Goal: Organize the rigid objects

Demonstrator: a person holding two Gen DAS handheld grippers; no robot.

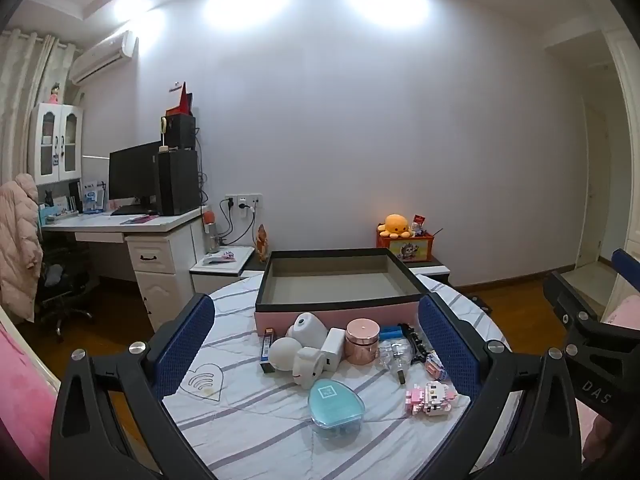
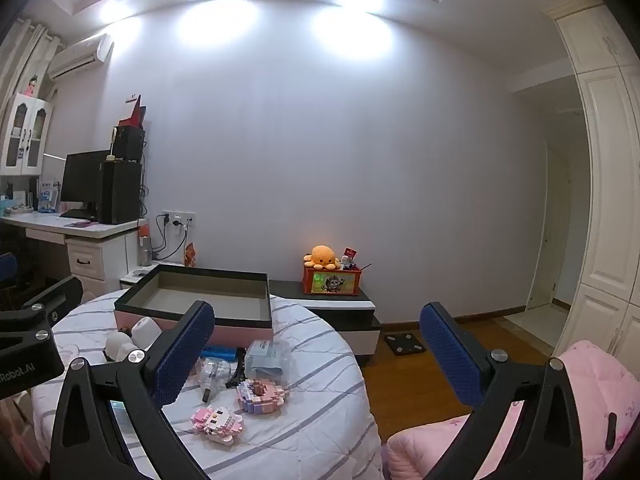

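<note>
The box point(image 1: 336, 280) sits open at the far side of the round surface point(image 1: 248, 412), its pink wall facing the cameras and its grey inside bare. Just in front of it lies a crowded cluster: a dark stick point(image 1: 267, 346) at the left, a white ball point(image 1: 285, 354) and a white cup point(image 1: 307, 326) beside it, a white charger point(image 1: 333, 348), then a copper jar point(image 1: 362, 340), blue batteries point(image 1: 390, 333), a clear bulb point(image 1: 394, 354) and a black strap point(image 1: 414, 342). Nearer the cameras a teal case point(image 1: 336, 404) lies alone, with a pink brick figure point(image 1: 430, 396) to its right. The right wrist view adds a second brick figure point(image 2: 262, 394) and a clear box point(image 2: 267, 356) behind it.

The left gripper point(image 1: 316, 350) hangs over the cluster, jaws wide apart and holding nothing. The right gripper point(image 2: 316, 354) is off the surface's right edge, jaws likewise spread and bare, with wood floor point(image 2: 404, 384) between them and pink bedding point(image 2: 600, 376) at the right
</note>
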